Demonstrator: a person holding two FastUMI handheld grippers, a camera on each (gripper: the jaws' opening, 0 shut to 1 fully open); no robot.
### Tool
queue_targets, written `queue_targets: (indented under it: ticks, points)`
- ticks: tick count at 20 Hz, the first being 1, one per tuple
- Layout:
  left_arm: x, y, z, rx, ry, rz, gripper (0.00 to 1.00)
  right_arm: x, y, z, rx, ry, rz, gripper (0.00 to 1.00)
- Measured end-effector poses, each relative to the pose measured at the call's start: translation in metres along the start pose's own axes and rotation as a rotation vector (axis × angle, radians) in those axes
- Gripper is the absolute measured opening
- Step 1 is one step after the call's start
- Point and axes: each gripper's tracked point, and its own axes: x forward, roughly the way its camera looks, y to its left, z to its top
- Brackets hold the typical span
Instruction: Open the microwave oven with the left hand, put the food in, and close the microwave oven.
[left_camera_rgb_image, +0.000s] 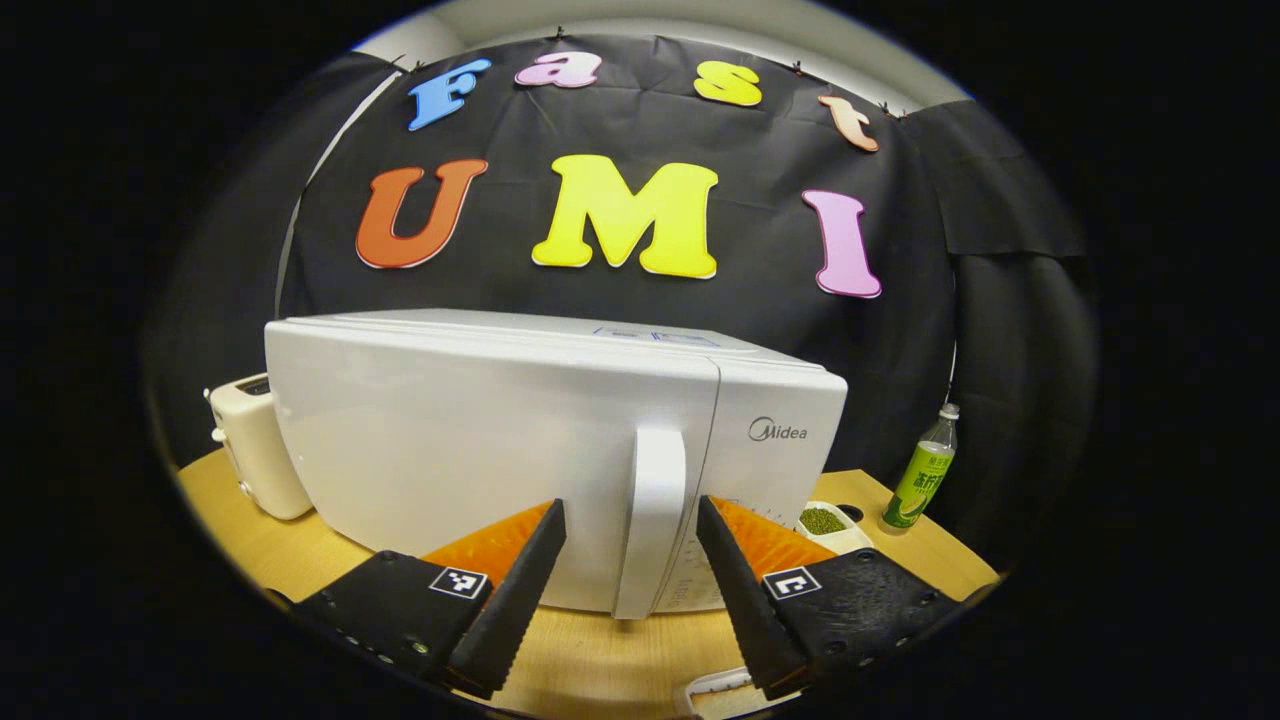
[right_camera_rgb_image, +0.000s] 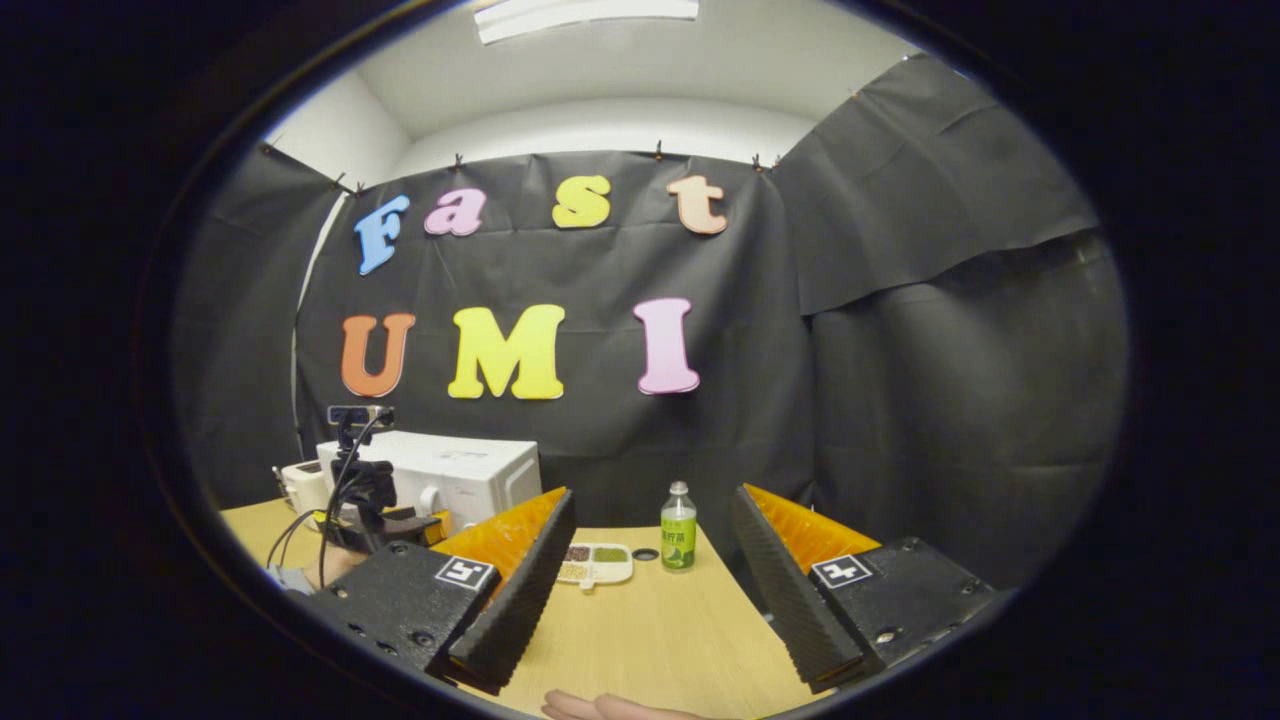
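My left gripper (left_camera_rgb_image: 631, 520) is standing with fingers apart on either side of the smooth white door handle (left_camera_rgb_image: 655, 500) of the boxy microwave (left_camera_rgb_image: 480, 440), not touching it; a white dish edge (left_camera_rgb_image: 715, 692) below is getting cut off. My right gripper (right_camera_rgb_image: 650, 520) is gaping over the wooden table (right_camera_rgb_image: 650, 630), the divided food tray (right_camera_rgb_image: 597, 563) lying between its fingers, farther ahead.

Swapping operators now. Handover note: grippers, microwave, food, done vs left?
Left gripper: open, its fingers on either side of the door handle of the microwave oven, not closed on it.
Right gripper: open, holding nothing, above the table.
Food tray: on the table beside the green bottle, right of the microwave oven.
Done: handle lined up.
Left: grip, open the door, load the food tray, close.
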Motion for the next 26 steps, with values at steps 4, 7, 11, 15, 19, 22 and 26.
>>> queue_targets:
  ticks: [4, 7, 11, 15, 19, 22, 26]
  points:
    - [0.000, 0.003, 0.003, -0.072, -0.001, -0.002, 0.72, -0.007, -0.004, 0.001, -0.011, -0.014, 0.010, 0.92]
    - [0.001, 0.003, 0.004, -0.017, -0.004, 0.004, 0.55, -0.015, -0.010, 0.001, -0.017, -0.016, 0.001, 0.92]
    - [-0.002, -0.007, 0.005, 0.092, 0.006, 0.002, 0.22, -0.024, -0.016, 0.000, -0.017, -0.012, -0.014, 1.00]
    - [-0.003, -0.008, 0.001, 0.098, 0.032, -0.025, 0.15, -0.036, -0.017, 0.006, -0.028, -0.036, -0.011, 0.92]
    - [-0.020, -0.005, 0.002, 0.133, -0.002, -0.030, 0.02, -0.039, -0.019, 0.002, -0.027, -0.027, -0.013, 0.92]
    - [-0.047, 0.000, -0.006, 0.128, -0.004, -0.067, 0.02, -0.039, -0.022, -0.005, -0.017, 0.001, -0.021, 1.00]
    - [-0.083, 0.010, -0.009, 0.155, -0.019, -0.120, 0.01, -0.047, -0.013, 0.001, -0.004, 0.005, -0.022, 0.92]
